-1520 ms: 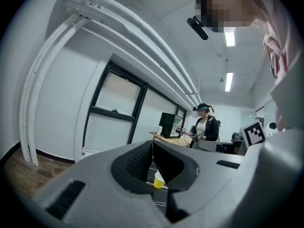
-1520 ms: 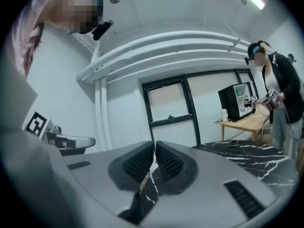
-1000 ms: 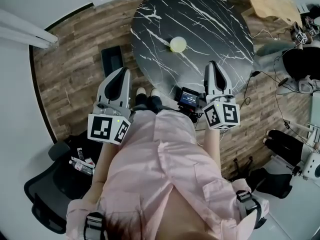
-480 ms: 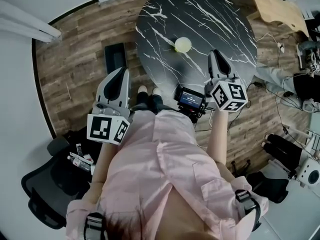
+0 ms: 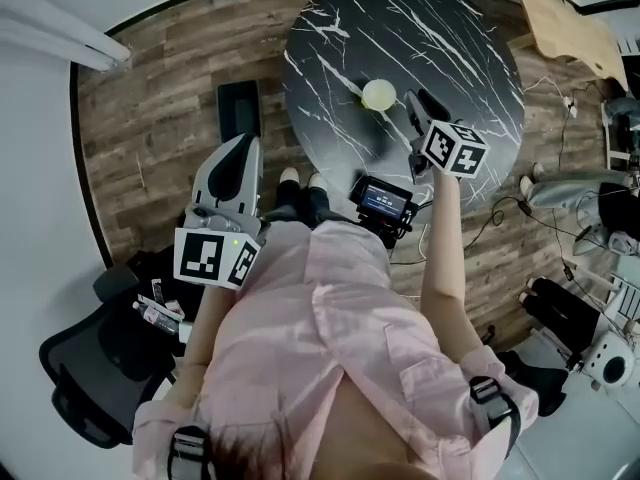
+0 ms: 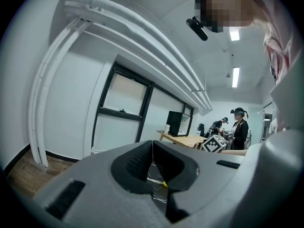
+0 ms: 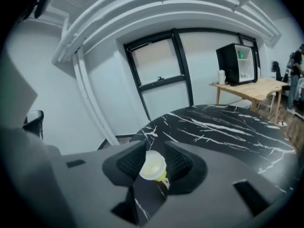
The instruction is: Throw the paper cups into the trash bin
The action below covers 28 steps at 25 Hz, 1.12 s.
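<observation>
A pale yellow paper cup [image 5: 379, 94] stands upright on the round black marble table [image 5: 450, 38]. My right gripper [image 5: 409, 105] reaches over the table just right of the cup. In the right gripper view the cup [image 7: 153, 166] sits between the jaws of the right gripper [image 7: 155, 158]. Those jaws are opening, and their pads stand apart from the cup's sides. My left gripper [image 5: 241, 148] hangs over the wooden floor, left of the table and close to my body. Seen in its own view, the left gripper [image 6: 152, 148] is shut on nothing. A black rectangular container [image 5: 239, 109] stands on the floor left of the table.
A black office chair [image 5: 90, 388] is at the lower left. Cables and gear [image 5: 560, 198] lie on the floor to the right. A wooden desk [image 5: 565, 18] is at the upper right. People [image 6: 239, 127] stand in the far background.
My right gripper has moved forward over the table up to the cup, and its jaws have spread. The left gripper has stayed where it was.
</observation>
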### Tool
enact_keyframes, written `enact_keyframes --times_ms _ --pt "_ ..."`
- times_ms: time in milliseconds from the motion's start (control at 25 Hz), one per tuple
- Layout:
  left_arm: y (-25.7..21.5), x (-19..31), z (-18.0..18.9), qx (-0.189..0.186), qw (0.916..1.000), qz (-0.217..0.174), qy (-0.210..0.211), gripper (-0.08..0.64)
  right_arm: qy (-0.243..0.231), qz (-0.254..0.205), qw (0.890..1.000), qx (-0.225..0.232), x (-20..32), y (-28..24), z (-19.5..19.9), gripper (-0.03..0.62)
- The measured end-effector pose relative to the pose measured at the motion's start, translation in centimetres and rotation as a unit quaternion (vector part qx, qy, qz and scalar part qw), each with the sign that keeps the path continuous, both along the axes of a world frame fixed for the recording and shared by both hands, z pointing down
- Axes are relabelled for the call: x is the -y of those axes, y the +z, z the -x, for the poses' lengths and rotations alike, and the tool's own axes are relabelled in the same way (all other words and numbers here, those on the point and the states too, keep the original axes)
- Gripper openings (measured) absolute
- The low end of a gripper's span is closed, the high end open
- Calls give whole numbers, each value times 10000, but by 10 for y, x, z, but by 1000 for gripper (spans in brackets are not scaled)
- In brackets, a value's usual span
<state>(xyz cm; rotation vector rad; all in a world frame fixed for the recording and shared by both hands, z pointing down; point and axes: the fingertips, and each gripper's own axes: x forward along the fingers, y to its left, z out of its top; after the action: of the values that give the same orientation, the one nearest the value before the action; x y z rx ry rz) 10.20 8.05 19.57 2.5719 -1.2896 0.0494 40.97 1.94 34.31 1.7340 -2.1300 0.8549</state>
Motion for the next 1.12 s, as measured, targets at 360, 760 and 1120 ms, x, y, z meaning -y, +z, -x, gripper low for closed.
enact_keyframes --times_ms 360,760,1120 --pt "5 15 -1 -27 9999 100 -17 15 60 1060 9942 168 19 64 7 130" --pt "8 27 3 -32 9997 176 -155 15 177 1777 9839 4 23 104 9 148" --pt "11 31 4 -47 9994 237 -231 15 60 2258 9742 57 20 129 15 142"
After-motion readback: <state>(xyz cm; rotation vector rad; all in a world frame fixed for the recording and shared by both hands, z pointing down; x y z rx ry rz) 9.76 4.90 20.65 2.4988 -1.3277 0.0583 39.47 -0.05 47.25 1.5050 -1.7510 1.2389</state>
